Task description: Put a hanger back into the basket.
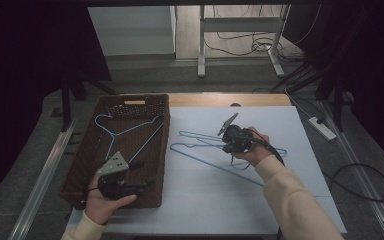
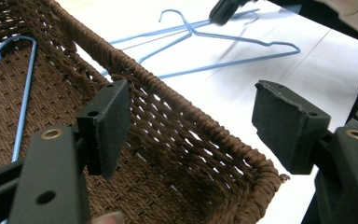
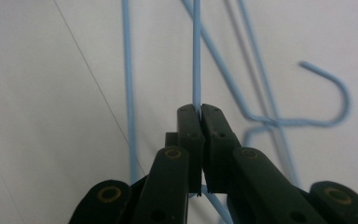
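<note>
My right claw (image 3: 200, 109) is clamped on a wire of a blue hanger (image 3: 196, 56) over the white worktop (image 1: 280, 120). My left claw (image 2: 191, 126) stands apart over the wicker basket (image 2: 177, 116); I read no writing.

This looks like a lab or recording room, not a home. Black curtains (image 1: 25, 55) close off both sides, and loose cables (image 1: 260, 45) run across the bare floor behind. A power strip (image 1: 322, 127) lies beside the table (image 1: 230, 100), whose top is covered with a plain white sheet (image 1: 280, 175). Metal frame legs (image 1: 201, 45) stand at the back, and rails (image 1: 40, 185) run along the floor at each side.
</note>
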